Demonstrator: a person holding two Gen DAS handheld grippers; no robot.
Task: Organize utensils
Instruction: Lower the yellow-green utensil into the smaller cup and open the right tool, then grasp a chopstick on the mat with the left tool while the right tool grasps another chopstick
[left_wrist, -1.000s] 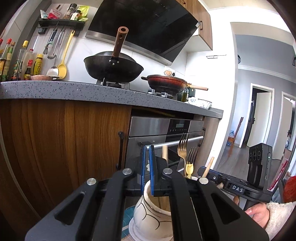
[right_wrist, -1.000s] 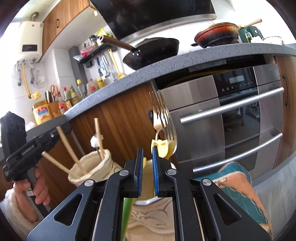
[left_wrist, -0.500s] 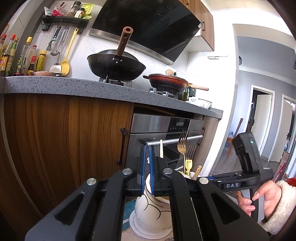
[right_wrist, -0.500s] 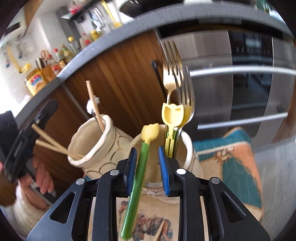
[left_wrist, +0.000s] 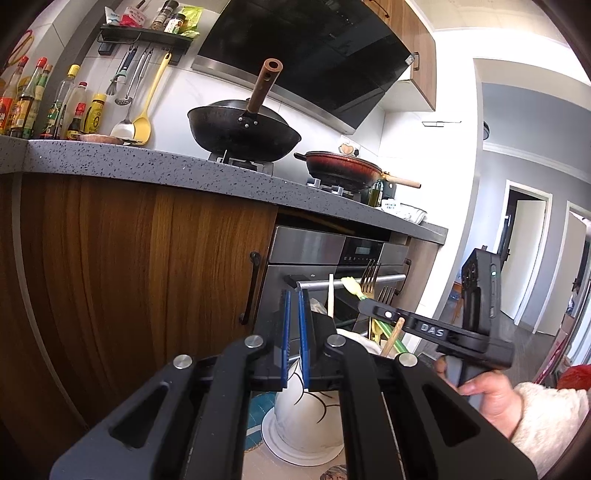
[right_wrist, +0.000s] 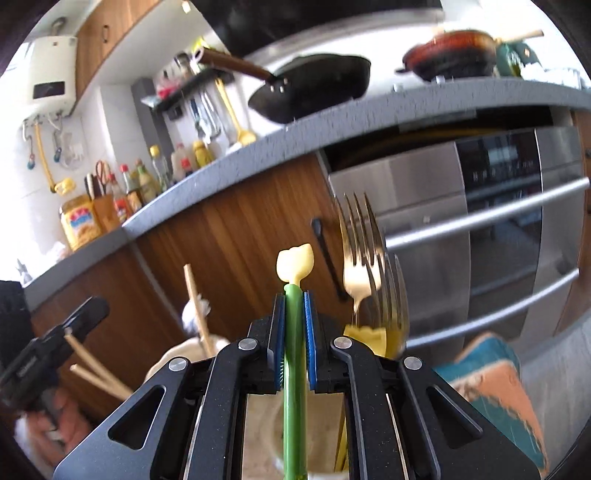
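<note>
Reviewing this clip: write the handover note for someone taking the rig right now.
Right claw: shut on the green tulip-topped utensil, held upright above the right-hand holder.
Left claw: pads nearly together, nothing visible between them, poised over the white holder.
Placed: forks and a yellow tulip piece stand in the right-hand holder; chopsticks in the white one.
Left: put the green utensil in a holder.
</note>
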